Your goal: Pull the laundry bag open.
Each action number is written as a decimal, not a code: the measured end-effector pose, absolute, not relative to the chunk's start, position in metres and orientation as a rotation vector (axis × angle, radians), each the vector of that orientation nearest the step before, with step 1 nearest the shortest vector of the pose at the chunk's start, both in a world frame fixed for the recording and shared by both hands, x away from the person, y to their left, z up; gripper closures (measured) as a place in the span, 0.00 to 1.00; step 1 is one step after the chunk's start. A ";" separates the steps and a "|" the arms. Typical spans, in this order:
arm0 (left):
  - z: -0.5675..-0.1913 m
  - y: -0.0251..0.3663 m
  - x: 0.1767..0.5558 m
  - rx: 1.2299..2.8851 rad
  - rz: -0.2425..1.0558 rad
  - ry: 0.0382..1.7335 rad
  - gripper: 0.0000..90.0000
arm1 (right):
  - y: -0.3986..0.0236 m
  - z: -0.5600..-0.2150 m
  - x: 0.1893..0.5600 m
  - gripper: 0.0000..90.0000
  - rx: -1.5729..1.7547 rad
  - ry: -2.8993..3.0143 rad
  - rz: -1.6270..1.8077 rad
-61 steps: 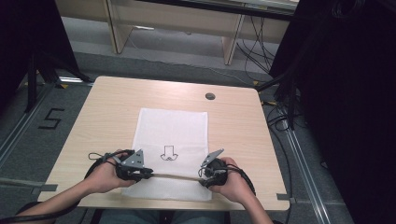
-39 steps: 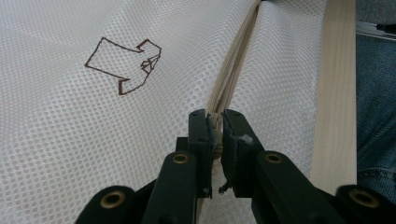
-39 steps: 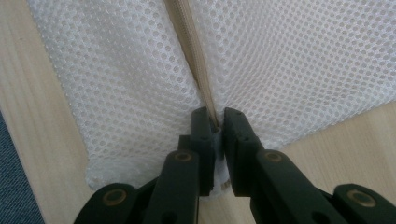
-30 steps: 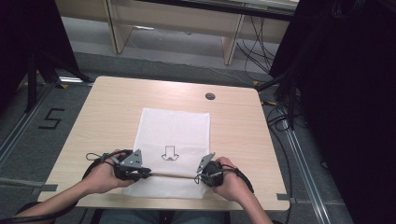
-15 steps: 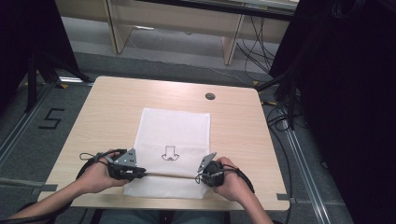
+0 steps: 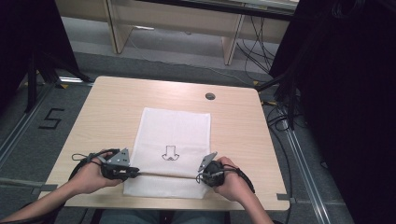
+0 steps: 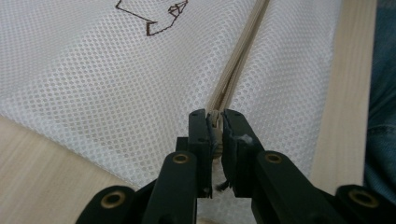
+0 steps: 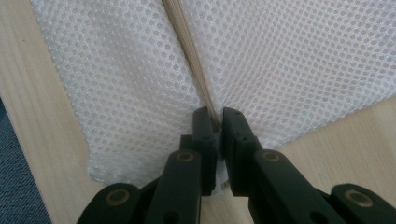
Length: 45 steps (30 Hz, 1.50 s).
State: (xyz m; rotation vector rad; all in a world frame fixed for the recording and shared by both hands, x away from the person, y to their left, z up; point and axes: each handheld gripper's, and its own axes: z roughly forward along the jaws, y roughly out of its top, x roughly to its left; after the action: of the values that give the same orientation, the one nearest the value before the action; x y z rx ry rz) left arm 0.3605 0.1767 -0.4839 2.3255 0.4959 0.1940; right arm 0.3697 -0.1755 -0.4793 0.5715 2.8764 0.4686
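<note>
near the wooden table's (image 6: 116,100) front edge, the left gripper (image 7: 215,122) and right gripper (image 8: 215,119) each pinched the white mesh bag's (image 6: 175,128) beige zipper (image 7: 236,70).

Pale wooden table (image 6: 112,107), white mesh bag (image 6: 175,135) seemingly flat.

High view: overhead, facing forward-down. 2 gripper views: close, along jaws. All share mesh bag (image 6: 173,140) zipper (image 7: 238,65).

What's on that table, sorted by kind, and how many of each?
Mesh bag: 1
Grippers: 2, left gripper and right gripper, both clamped on the bag's zipper
Hands: 2
Total: 5
</note>
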 end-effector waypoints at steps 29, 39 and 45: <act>-0.486 0.183 0.359 2.372 0.214 0.488 0.91 | -0.178 -0.480 0.370 0.94 0.583 2.878 0.495; -0.486 0.185 0.359 2.351 0.182 0.499 0.91 | -0.178 -0.480 0.370 0.94 0.586 2.882 0.491; -0.487 0.204 0.364 2.340 0.174 0.580 0.91 | -0.180 -0.480 0.371 0.95 0.601 2.885 0.499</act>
State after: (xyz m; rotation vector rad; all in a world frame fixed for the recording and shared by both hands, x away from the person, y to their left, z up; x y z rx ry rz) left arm 0.3645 0.2043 -0.4871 2.3402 0.5802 0.1739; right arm 0.3706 -0.1805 -0.4799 0.6007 2.8846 0.4992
